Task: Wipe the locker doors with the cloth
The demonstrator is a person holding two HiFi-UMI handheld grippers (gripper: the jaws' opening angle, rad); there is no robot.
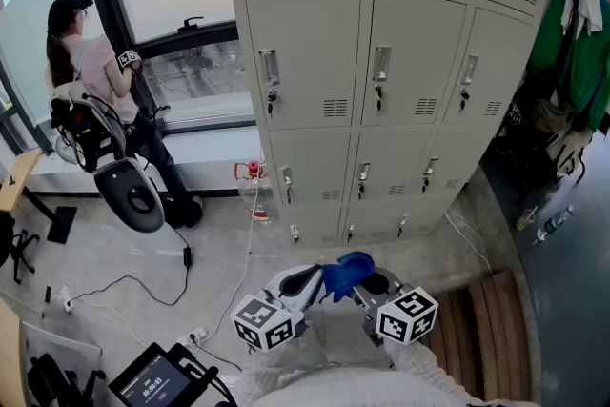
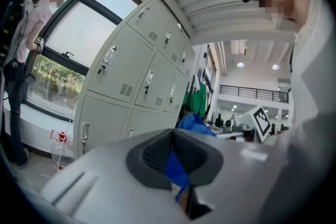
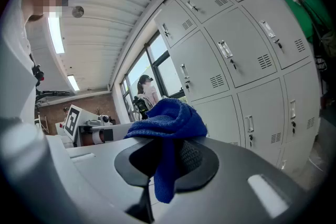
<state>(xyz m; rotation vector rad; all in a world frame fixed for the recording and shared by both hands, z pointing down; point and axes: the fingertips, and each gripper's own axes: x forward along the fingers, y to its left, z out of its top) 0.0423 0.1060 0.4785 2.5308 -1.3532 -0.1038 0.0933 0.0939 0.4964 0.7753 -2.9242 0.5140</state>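
Left tongs (image 1: 307, 284) and right tongs (image 1: 370, 285) sit side by side at 6 o'clock, held low, both clamped on the blue cloth (image 1: 348, 272). They aim at the locker doors (image 1: 381, 91) at 12 o'clock. Only the right gripper view shows the cloth heaped over its jaws.

Grey left tongs (image 2: 173, 156) and right tongs (image 3: 165, 159) — black ribbed pads (image 2: 151, 152), marker cubes (image 1: 264, 321).

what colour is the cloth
The cloth is solid blue, clearest in the right gripper view.
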